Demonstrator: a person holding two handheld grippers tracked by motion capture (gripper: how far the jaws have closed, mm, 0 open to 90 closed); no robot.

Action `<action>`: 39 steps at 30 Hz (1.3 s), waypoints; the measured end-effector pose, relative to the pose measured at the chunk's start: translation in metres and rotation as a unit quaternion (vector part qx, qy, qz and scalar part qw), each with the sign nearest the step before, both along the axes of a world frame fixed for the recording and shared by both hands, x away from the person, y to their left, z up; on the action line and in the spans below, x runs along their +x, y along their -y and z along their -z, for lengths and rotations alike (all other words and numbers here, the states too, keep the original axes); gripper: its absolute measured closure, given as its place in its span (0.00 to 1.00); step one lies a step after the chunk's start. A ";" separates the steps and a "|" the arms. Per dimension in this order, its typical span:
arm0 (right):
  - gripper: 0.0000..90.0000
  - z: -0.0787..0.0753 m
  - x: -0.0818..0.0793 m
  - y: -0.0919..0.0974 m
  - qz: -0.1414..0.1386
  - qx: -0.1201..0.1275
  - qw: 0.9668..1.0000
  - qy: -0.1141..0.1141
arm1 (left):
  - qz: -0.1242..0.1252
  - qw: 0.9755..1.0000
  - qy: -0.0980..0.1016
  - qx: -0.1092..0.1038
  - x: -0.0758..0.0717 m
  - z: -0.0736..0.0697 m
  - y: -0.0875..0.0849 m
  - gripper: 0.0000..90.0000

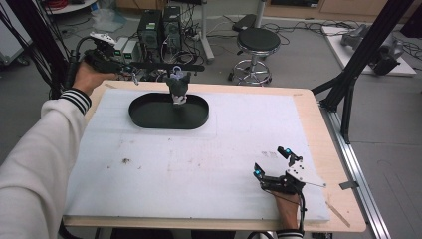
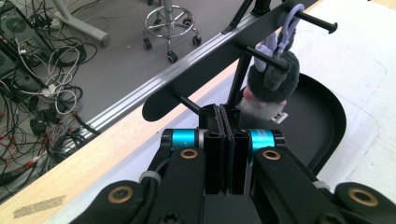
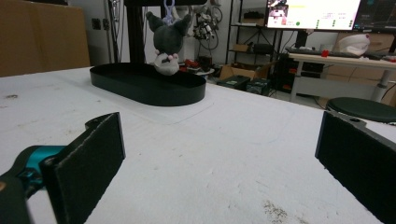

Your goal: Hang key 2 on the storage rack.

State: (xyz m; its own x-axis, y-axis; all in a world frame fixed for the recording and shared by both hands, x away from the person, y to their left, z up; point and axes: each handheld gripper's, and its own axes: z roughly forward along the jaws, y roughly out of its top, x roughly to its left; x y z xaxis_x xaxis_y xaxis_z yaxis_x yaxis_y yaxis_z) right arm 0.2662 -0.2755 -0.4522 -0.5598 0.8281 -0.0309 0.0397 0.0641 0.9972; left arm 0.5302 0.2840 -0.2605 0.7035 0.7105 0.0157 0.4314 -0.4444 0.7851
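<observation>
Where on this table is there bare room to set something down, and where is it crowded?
The white foam mat lies bare between the black oval tray and the open right gripper, and right of the tray. It is crowded at the far edge: the grey plush toy hangs from a black peg rack over the tray.

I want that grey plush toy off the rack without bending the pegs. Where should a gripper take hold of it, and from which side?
Probably grip the plush toy across its round grey head, coming level from the table side, above the black tray. It hangs by a lilac clip on a peg, body free, so pinching the soft head allows sliding the clip off along the peg.
</observation>
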 end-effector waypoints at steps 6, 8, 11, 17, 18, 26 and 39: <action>0.01 0.000 0.000 0.000 0.000 0.000 1.000 0.000 | -0.007 1.000 0.005 -0.005 0.002 0.001 0.000 0.98; 0.01 0.000 0.000 0.000 0.000 0.000 1.000 0.000 | -0.008 1.000 0.006 -0.004 0.002 0.002 0.001 0.98; 0.01 0.000 0.000 0.000 0.001 -0.001 1.000 0.003 | -0.012 1.000 0.007 -0.005 0.003 0.002 0.001 0.98; 0.01 0.000 0.000 0.000 0.000 0.000 1.000 0.000 | -0.025 1.000 0.011 -0.008 0.006 0.004 0.001 0.98; 0.01 0.000 0.000 0.000 0.000 -0.001 1.000 0.001 | -0.026 1.000 0.012 -0.007 0.007 0.004 0.001 0.98; 0.01 0.000 0.000 0.000 0.000 0.002 1.000 -0.001 | -0.036 0.999 0.018 -0.010 0.010 0.006 0.000 0.98; 0.01 0.000 0.001 0.001 0.000 0.000 1.000 0.002 | -0.048 0.998 0.037 -0.021 0.009 0.004 -0.005 0.90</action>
State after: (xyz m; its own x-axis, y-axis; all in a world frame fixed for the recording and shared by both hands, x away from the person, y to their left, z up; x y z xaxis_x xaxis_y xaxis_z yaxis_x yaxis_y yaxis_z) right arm 0.2667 -0.2761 -0.4521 -0.5591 0.8285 -0.0320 0.0364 0.0632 0.9973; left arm 0.5397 0.2886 -0.2645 0.6307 0.7753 0.0331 0.4110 -0.3699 0.8332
